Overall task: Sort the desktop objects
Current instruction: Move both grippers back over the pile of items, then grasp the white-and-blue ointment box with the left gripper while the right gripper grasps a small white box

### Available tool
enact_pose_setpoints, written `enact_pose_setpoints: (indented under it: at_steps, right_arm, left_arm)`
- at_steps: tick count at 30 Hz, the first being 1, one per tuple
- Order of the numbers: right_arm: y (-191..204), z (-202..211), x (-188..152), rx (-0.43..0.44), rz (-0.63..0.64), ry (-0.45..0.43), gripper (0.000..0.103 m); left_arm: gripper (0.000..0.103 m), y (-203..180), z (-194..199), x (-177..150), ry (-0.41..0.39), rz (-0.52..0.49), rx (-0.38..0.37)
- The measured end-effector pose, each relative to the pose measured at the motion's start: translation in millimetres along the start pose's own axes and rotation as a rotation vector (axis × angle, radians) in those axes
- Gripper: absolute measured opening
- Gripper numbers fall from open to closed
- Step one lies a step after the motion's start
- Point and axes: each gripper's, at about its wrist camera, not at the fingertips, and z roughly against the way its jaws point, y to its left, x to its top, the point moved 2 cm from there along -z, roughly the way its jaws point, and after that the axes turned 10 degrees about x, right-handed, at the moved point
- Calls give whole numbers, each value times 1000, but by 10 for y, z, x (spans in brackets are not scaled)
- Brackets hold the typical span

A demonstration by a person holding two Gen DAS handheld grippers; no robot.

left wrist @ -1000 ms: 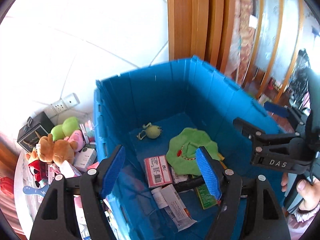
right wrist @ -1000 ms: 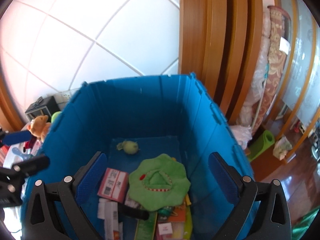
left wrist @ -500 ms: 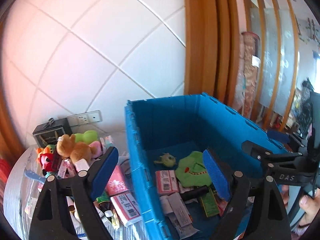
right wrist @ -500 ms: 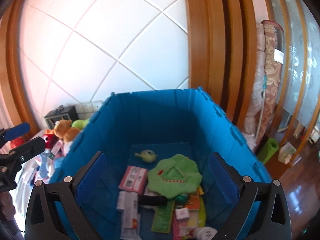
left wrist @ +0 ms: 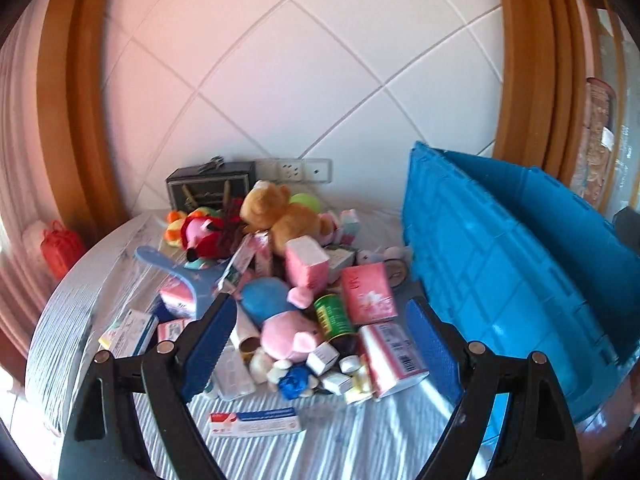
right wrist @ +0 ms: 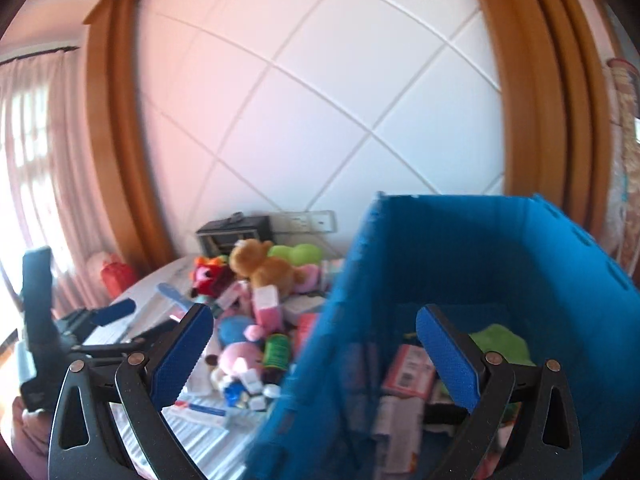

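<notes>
A pile of desktop objects lies on the striped table (left wrist: 360, 440): a brown teddy (left wrist: 280, 212), a pink plush (left wrist: 288, 334), a green can (left wrist: 332, 316), pink boxes (left wrist: 368, 292) and a long white box (left wrist: 256, 422). My left gripper (left wrist: 322, 344) hangs open over the near side of the pile with nothing between its pads. The blue bin (left wrist: 500, 280) stands to the right. My right gripper (right wrist: 314, 358) is open and empty above the blue bin's (right wrist: 440, 248) left wall. A green plush (right wrist: 500, 340) and a pink box (right wrist: 412, 368) lie inside.
A black box (left wrist: 212, 188) and wall sockets (left wrist: 296, 170) sit behind the pile. A blue scoop (left wrist: 176, 270) lies at the pile's left. A red bag (left wrist: 60, 246) stands beyond the table's left edge. Wooden frames flank the white wall.
Both views have swung left, from looking down into the bin to facing the pile on the table. The left gripper has come down towards the pile, and its jaws stand wider.
</notes>
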Motion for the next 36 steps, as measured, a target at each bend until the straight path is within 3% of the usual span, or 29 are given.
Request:
enact_pose_setpoints:
  at_steps: [8, 12, 16, 28, 36]
  right_arm:
    - [749, -519, -173, 78, 65, 31, 103]
    - [1057, -810, -463, 94, 92, 60, 103]
    - [1236, -1192, -800, 119, 92, 165, 103]
    - [727, -2014, -1878, -50, -76, 531, 103]
    - [475, -2111, -2260, -127, -168, 641, 103]
  left_arm:
    - [87, 871, -542, -632, 177, 57, 45]
    - [87, 1027, -767, -968, 244, 38, 24]
    - [87, 1108, -1076, -1280, 341, 13, -16]
    - [87, 922, -1764, -1786, 501, -193, -111]
    - [87, 544, -2085, -1895, 534, -401, -243]
